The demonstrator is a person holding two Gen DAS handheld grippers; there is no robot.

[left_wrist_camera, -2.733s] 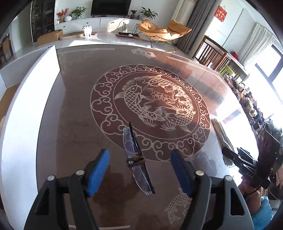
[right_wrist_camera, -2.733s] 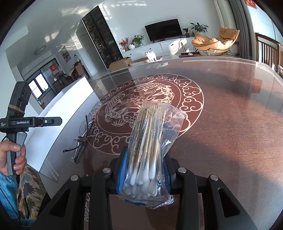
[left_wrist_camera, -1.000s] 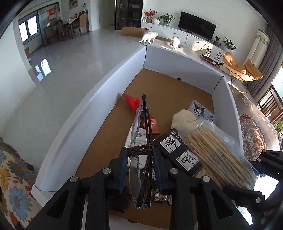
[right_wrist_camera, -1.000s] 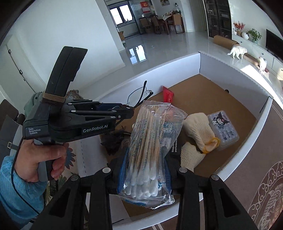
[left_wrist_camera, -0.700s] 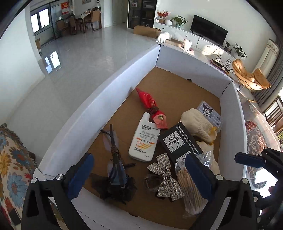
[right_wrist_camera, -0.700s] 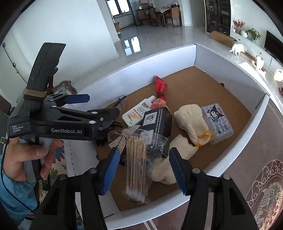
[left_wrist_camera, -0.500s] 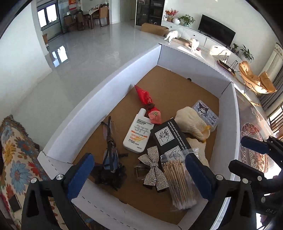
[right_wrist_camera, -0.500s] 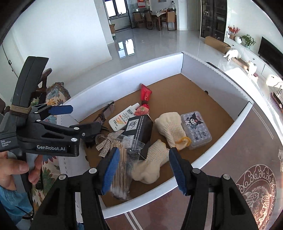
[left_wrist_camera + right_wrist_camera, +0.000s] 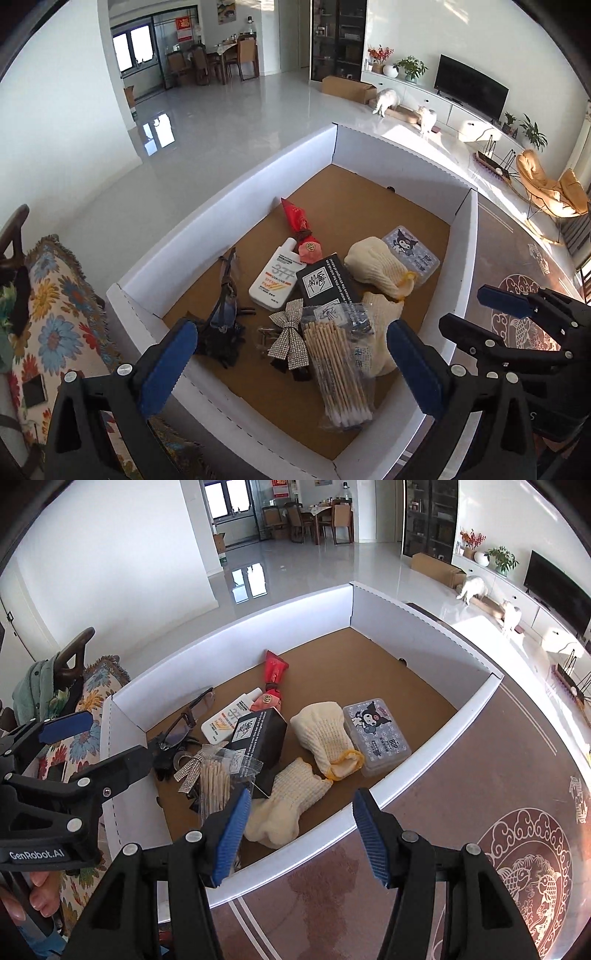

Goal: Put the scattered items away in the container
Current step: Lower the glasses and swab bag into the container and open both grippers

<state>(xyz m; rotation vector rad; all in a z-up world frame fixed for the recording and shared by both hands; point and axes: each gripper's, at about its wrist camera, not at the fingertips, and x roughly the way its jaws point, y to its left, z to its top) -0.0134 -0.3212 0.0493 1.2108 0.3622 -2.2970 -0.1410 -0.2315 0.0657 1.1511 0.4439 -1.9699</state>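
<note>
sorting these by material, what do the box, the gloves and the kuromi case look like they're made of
Box: corrugated cardboard, white matte walls, raw brown floor.
Gloves: cream knitted yarn, ribbed weave, yellow-edged cuff.
Kuromi case: probably hard translucent plastic, glossy with a printed lid.

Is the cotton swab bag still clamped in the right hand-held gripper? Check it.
No, the cotton swab bag lies inside the white box, and the right hand-held gripper is open and empty.

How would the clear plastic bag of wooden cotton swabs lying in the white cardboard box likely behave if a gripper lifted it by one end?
The clear plastic bag of wooden cotton swabs would probably sag, since its film looks thin and crinkled. It is likely light: only slim sticks fill it. The glossy film may slip between jaws, and the loose swabs could shift towards the lower end.
</note>
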